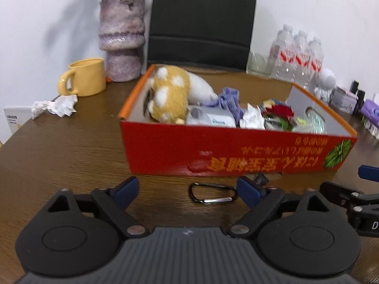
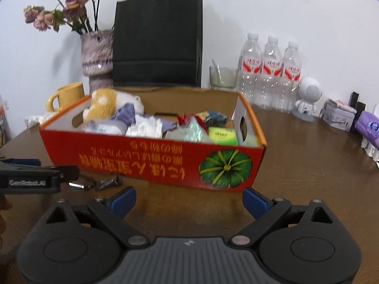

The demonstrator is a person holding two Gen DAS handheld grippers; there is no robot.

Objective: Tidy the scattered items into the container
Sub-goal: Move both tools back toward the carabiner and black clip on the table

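A red cardboard box (image 1: pixel 213 156) sits on the brown table and holds a yellow plush toy (image 1: pixel 169 94), purple cloth, crumpled paper and several small packets. A black carabiner (image 1: pixel 212 193) lies on the table in front of the box, between the fingers of my open left gripper (image 1: pixel 189 189). A small dark item (image 1: pixel 260 178) lies by its right fingertip. A crumpled white paper (image 1: pixel 55 105) lies left of the box. My right gripper (image 2: pixel 189 202) is open and empty in front of the box (image 2: pixel 151 161). Its view shows the left gripper (image 2: pixel 35 177) and small dark items (image 2: pixel 104 183).
A yellow mug (image 1: pixel 84 78), a furry vase with dried flowers (image 1: pixel 122 40) and a black bag (image 1: pixel 201 21) stand behind the box. Water bottles (image 2: pixel 270 71), a glass (image 2: pixel 222 78), a white robot figure (image 2: pixel 308 99) and purple packs (image 2: pixel 367 125) stand at the right.
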